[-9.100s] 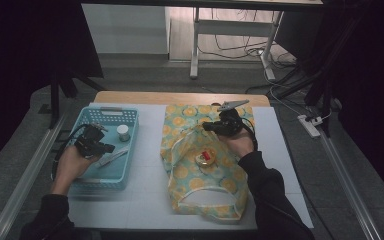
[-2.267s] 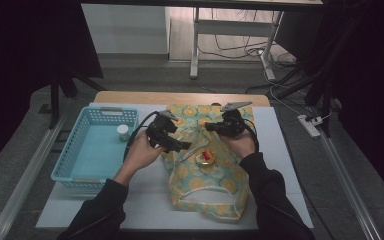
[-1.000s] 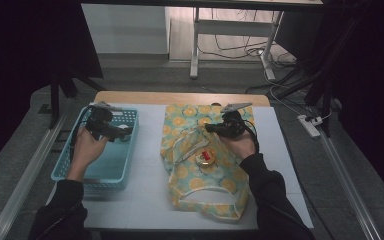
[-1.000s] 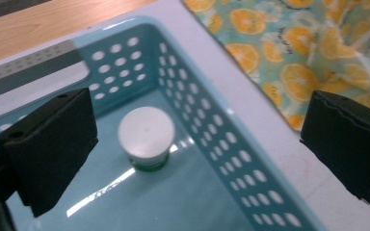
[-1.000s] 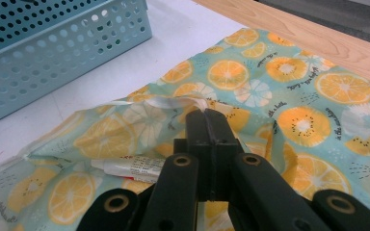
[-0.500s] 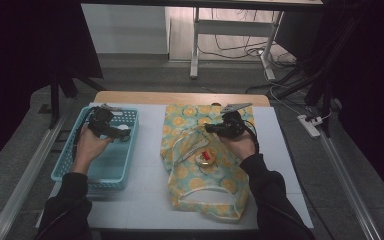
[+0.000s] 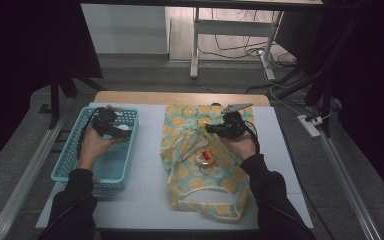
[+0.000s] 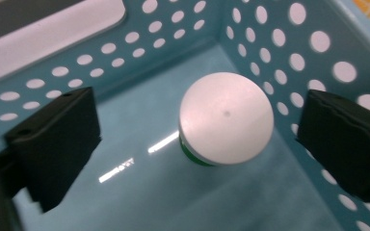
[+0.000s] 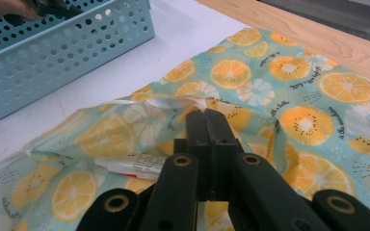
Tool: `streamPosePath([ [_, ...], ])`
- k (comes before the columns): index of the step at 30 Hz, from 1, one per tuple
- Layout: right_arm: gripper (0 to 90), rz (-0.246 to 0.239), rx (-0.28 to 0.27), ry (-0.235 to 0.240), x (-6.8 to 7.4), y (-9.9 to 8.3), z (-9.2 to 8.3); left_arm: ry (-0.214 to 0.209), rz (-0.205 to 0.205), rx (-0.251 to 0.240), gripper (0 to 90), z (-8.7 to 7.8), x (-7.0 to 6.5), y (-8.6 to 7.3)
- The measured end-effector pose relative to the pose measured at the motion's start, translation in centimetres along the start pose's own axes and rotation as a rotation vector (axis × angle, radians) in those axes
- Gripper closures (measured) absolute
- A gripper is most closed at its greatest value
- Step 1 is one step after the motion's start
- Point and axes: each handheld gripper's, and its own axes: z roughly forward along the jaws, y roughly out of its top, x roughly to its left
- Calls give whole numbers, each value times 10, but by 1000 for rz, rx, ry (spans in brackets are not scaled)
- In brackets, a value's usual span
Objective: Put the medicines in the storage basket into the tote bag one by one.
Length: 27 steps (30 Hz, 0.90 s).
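A small jar with a white lid (image 8: 226, 118) and a green body stands in a corner of the blue perforated basket (image 8: 270, 43). My left gripper (image 8: 200, 132) hangs over it, open; its jaws have just been closing a little, one on each side of the jar, without touching it. In the high view the left gripper (image 7: 114, 129) is in the basket (image 7: 65, 165) beside the jar (image 7: 125, 128). My right gripper (image 9: 207, 118) is shut on the rim of the orange-print cloth bag (image 9: 318, 120), holding its mouth up. The right gripper (image 7: 211, 128) stays at the bag (image 7: 200, 190).
Inside the bag lie a white tube (image 9: 130, 166) and a small round tin with a red item (image 7: 206, 157). The basket (image 9: 67, 53) stands left of the bag on the white tabletop (image 7: 150, 190). A power strip (image 7: 310, 125) lies on the floor at right.
My left gripper left the bag, crossed to the basket, and has sunk lower toward the jar over the last second. The right gripper has kept still on the bag.
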Motion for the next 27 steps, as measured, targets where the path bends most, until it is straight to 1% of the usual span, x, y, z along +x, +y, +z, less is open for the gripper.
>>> streamPosePath([
  [1,900,0,0,0,0,0,0,-5,7,1,92,0,-1,0],
  [3,900,0,1,-1,0,0,0,-10,27,7,199,1,-2,1],
  [5,900,-1,1,-1,0,0,0,-8,39,-1,239,0,-3,2],
  [7,900,-2,2,-1,0,1,0,-27,35,-16,346,-2,-3,3],
  [8,900,-2,3,0,0,1,0,-32,34,-12,371,-1,-4,3],
  [10,900,-4,4,1,1,1,0,-42,40,6,472,0,-5,4],
  [11,900,-4,5,1,1,1,0,-39,41,12,489,1,-6,4],
  [13,900,-5,4,2,1,1,0,-40,40,17,498,0,-5,4],
  [18,900,-5,3,1,1,1,0,-45,20,28,503,-2,-4,4],
  [20,900,-5,3,1,1,1,0,-50,19,32,504,-2,-4,4],
  [24,900,-4,2,1,1,1,0,-45,17,31,504,-5,-3,2],
  [25,900,-4,2,0,1,1,0,-43,11,28,505,-7,-2,1],
  [27,900,-5,0,0,1,1,0,-53,-4,22,505,-10,0,1],
])
